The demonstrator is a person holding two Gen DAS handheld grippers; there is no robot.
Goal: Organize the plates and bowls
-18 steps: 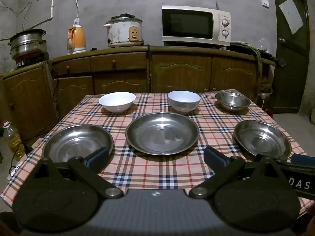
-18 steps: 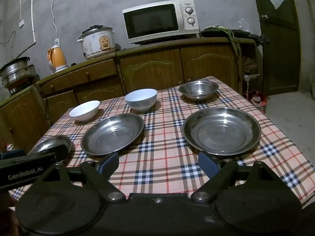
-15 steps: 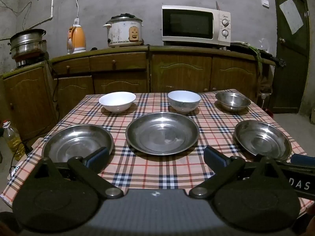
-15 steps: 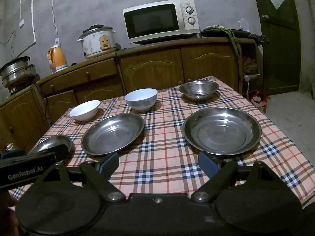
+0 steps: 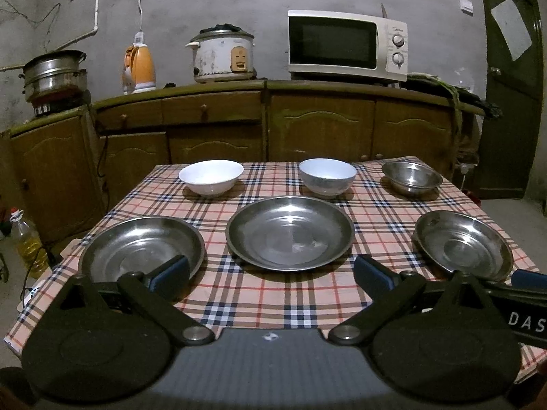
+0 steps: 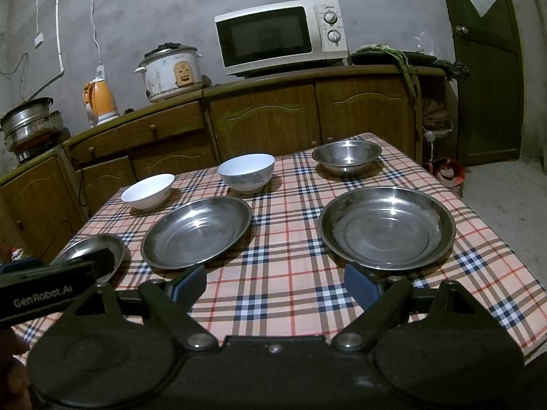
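Fingers (image 5: 169, 273) spread wide before three shiny steel plates (image 5: 290, 237).

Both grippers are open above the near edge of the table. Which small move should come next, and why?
Probably ease the right gripper forward to the near rim of the right steel plate. Its jaws stand open and empty, that rim lies just ahead, and all three plates still lie apart, unstacked, on the checked tablecloth. The left gripper is open too.
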